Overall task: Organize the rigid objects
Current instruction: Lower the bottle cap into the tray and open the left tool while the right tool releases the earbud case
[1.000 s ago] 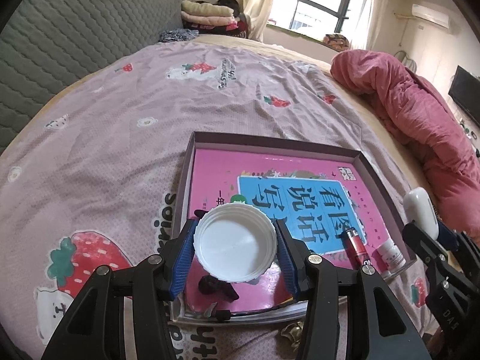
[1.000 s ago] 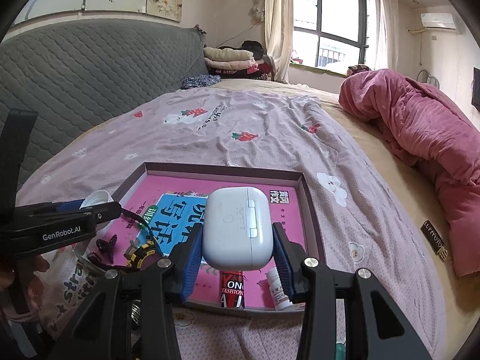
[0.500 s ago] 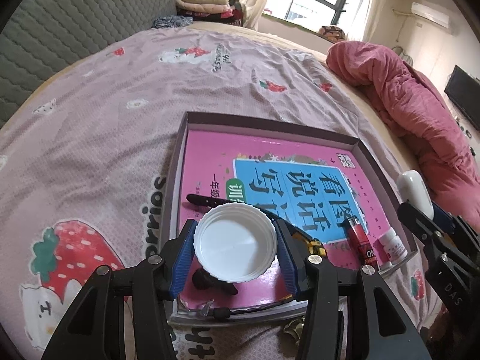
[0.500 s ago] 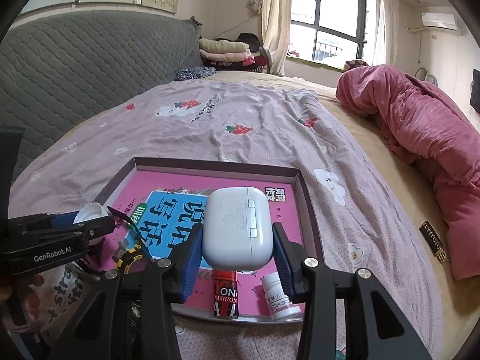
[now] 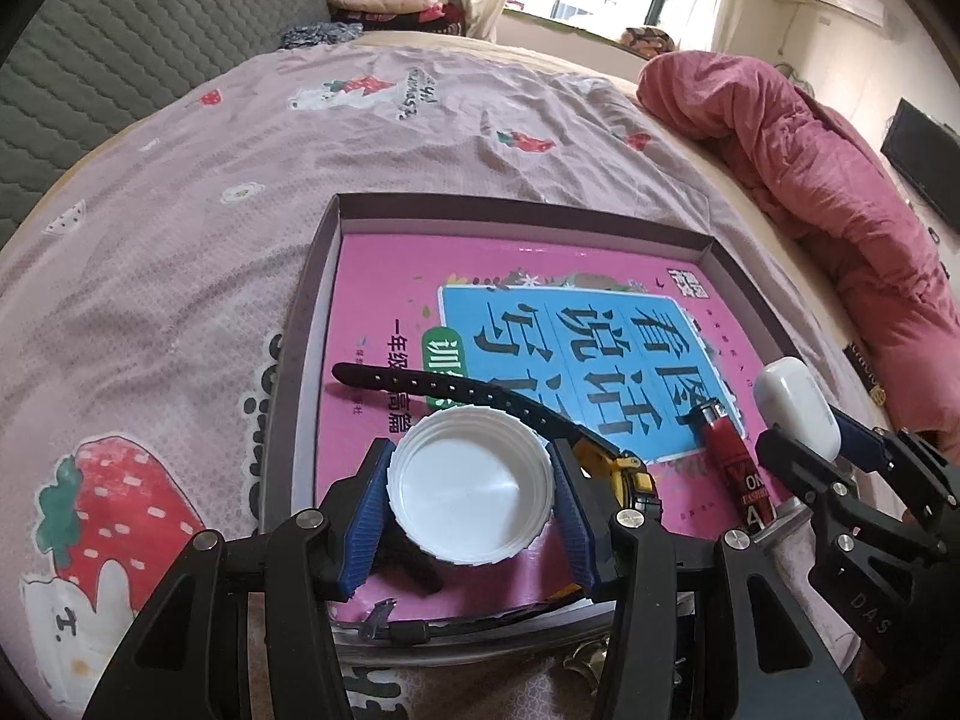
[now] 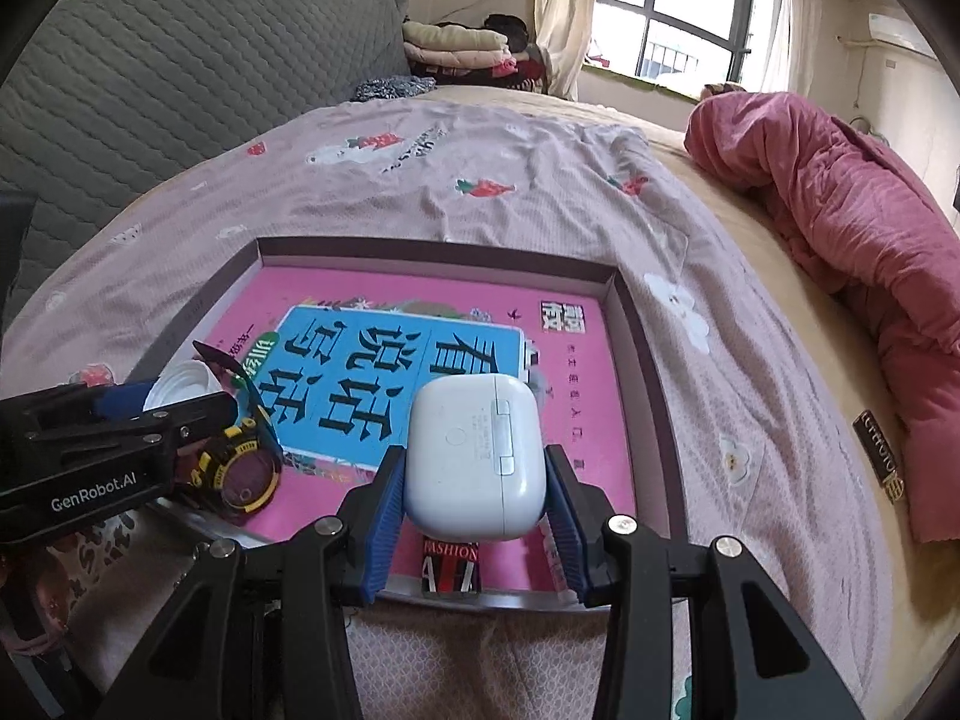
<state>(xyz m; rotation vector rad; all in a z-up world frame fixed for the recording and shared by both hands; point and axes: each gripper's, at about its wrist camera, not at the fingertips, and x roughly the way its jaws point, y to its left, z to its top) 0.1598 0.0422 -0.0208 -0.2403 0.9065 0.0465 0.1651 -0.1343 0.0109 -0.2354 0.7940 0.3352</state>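
Note:
My left gripper (image 5: 469,509) is shut on a white ribbed bottle cap (image 5: 471,483), held over the near left part of a shallow dark tray (image 5: 516,213) lined with a pink book (image 5: 384,276). My right gripper (image 6: 474,519) is shut on a white earbud case (image 6: 474,456), held over the tray's near right edge (image 6: 645,360). In the tray lie a black and yellow watch (image 5: 624,468), a red lighter (image 5: 729,450) and a small white bottle (image 6: 549,546). The case also shows in the left wrist view (image 5: 792,405), and the cap in the right wrist view (image 6: 180,384).
The tray sits on a bed with a pink strawberry-print sheet (image 5: 180,240). A rolled red quilt (image 5: 840,180) lies at the right. A grey quilted headboard (image 6: 180,90) and folded clothes (image 6: 456,48) are at the back. A metal object (image 5: 585,660) lies below the tray's near edge.
Both grippers have moved forward and lower over the tray, still holding the cap and the case. The watch now shows more fully beside the cap.

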